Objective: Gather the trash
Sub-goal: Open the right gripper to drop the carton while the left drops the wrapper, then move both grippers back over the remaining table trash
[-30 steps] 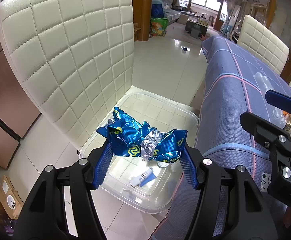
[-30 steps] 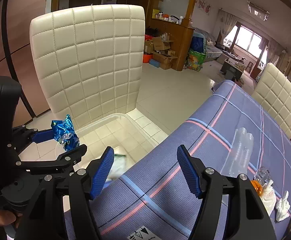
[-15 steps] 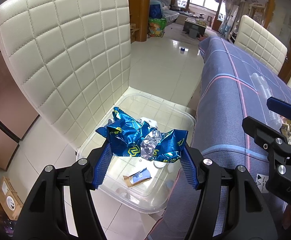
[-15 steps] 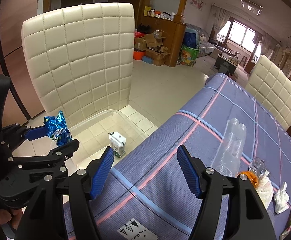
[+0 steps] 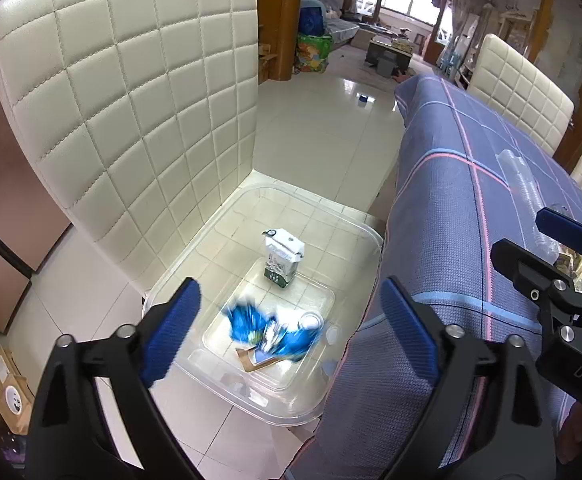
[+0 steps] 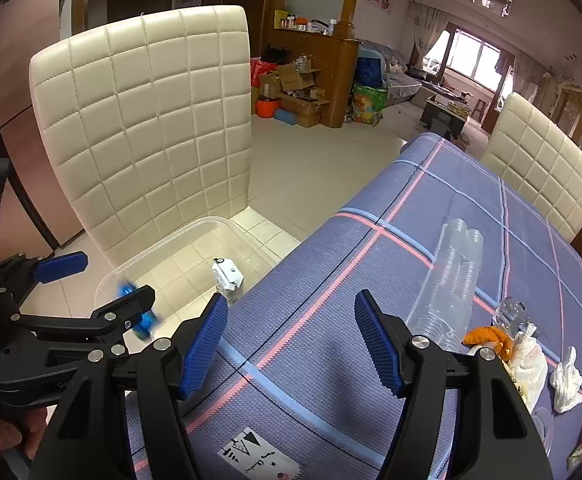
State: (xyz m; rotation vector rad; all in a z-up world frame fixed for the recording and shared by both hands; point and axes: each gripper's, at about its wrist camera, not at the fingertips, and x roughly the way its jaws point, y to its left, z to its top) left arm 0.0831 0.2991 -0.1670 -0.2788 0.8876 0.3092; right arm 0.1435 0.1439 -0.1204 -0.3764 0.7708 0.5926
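- Pale floor tiles run past a quilted cream chair (image 5: 131, 120) toward a bright window; a table (image 6: 431, 248) under a blue plaid cloth fills the right side.
- On the floor between chair and table sits a clear plastic bin (image 5: 355, 224).
- Left claw (image 5: 287, 332) hangs above the bin with its blue pads wide apart, gripping nothing.
- Just below it, a crumpled blue foil wrapper (image 5: 247, 320) shows blurred inside the bin, beside a brown scrap.
- A small white carton (image 5: 283, 258) stands upright farther back in the bin.
- Right claw (image 6: 291, 344) hovers over the table, also spread and empty.
- Stacked clear cups (image 6: 451, 280), an orange peel (image 6: 487, 338) and white tissue (image 6: 567, 380) lie on the table.
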